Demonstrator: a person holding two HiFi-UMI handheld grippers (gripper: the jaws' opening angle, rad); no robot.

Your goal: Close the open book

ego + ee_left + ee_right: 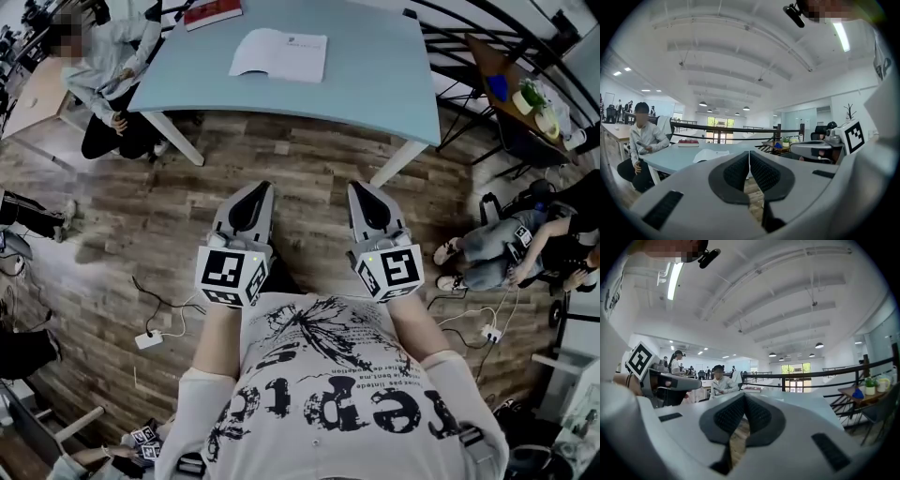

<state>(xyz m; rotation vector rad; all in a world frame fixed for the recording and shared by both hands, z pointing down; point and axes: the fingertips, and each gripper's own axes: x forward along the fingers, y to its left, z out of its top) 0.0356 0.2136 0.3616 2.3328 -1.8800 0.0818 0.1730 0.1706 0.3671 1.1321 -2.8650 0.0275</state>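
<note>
A wooden floor (141, 234) fills most of the head view, and a light blue table (375, 84) stands across its upper part. A seated person (103, 66) is at the table's left end.

The left gripper (253, 199) and the right gripper (367, 197) are side by side over the floor, apart from each other and well short of the table's near edge, both pointing towards it. In the left gripper view the left gripper's (749, 154) dark pads are pressed together along a thin seam. In the right gripper view the right gripper's (743, 398) pads meet at the tips in the same way.

The open book (279, 54) lies flat, white pages up, near the table's far edge, left of its middle. A closed red book (214, 12) lies at the far left corner, just beyond it. A white power strip (148, 339) lies on the floor at the lower left.
</note>
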